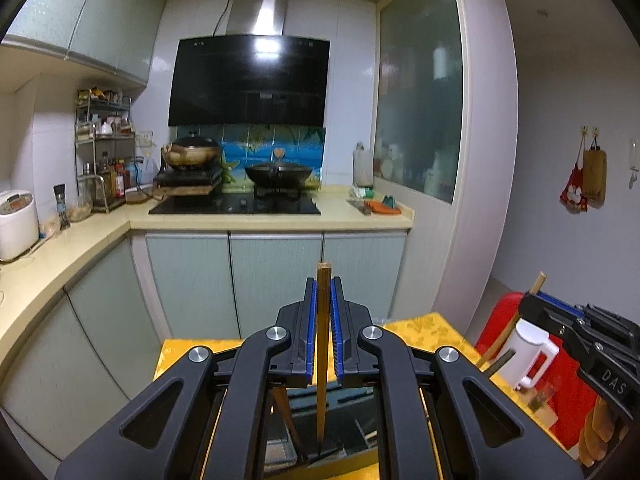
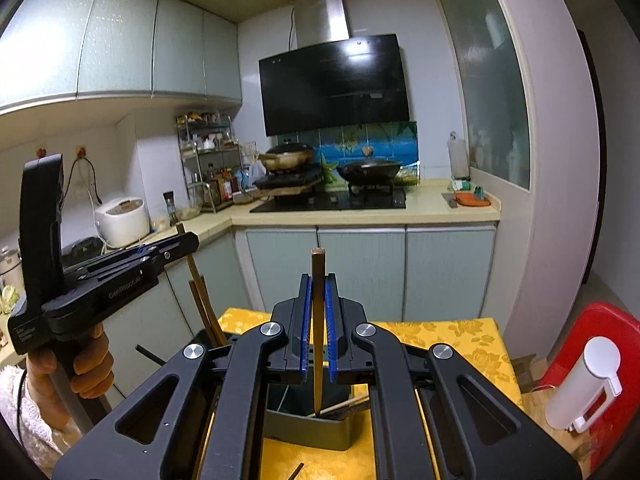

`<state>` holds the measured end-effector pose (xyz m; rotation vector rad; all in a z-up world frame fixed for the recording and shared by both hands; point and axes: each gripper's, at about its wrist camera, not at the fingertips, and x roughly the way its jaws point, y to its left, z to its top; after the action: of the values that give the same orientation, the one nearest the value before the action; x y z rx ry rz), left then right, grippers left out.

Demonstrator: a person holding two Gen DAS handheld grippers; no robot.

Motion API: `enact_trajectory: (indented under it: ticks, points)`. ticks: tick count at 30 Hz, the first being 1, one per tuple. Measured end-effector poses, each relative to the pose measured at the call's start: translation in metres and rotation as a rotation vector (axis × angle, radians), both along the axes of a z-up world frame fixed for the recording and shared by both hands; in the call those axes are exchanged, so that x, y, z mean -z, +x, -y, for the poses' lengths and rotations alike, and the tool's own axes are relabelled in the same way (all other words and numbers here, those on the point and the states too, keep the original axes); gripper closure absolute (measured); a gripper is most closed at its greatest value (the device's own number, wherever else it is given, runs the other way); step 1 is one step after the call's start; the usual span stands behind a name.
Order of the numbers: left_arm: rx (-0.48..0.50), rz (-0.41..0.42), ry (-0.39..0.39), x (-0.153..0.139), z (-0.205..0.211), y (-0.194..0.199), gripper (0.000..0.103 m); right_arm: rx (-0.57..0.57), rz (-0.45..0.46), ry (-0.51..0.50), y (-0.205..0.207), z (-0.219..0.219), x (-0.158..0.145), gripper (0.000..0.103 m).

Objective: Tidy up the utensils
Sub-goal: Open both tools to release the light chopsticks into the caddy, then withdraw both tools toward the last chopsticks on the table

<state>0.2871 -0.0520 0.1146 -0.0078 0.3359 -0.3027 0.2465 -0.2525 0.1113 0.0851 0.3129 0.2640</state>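
While each gripper, left (image 1: 323, 292) and right (image 2: 318, 288), pinches a chopstick (image 1: 321, 360) upright, you must lower both tips into the grey utensil holder (image 2: 320, 428).

Only a couple of bits were legible. The right gripper (image 1: 576, 328), seen off to the right of the left one, had "DAS" in pale letters on a dark block on its body. The left gripper (image 2: 160, 252), off to the left of the right one, carried a faint raised word on its side, too blurry to read.
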Motion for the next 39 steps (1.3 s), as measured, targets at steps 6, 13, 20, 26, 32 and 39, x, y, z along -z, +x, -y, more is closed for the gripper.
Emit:
enact_trajectory:
  ticks: [6,13,20,26,32,39]
  points:
    - [0.001,-0.040,0.036,0.024,0.001,0.000,0.096,-0.005,-0.031,-0.021,0.009,-0.008,0.014,0.096]
    - [-0.026,-0.066,0.016,0.031,-0.013,-0.006,0.044,0.000,-0.065,-0.041,0.012,-0.012,0.023,0.072]
    - [-0.055,-0.036,-0.011,0.022,-0.034,-0.026,0.032,0.084,0.005,-0.036,-0.004,-0.006,0.012,0.045]
    - [-0.062,-0.045,-0.031,0.026,-0.048,-0.051,0.026,0.118,0.047,-0.042,-0.023,0.004,0.005,0.045]
    - [-0.080,-0.071,0.010,0.055,-0.055,-0.084,0.024,0.138,0.070,-0.065,-0.058,0.007,0.017,0.045]
    - [-0.098,-0.168,0.058,0.109,-0.063,-0.110,0.024,0.146,0.006,-0.103,-0.090,0.006,0.064,0.045]
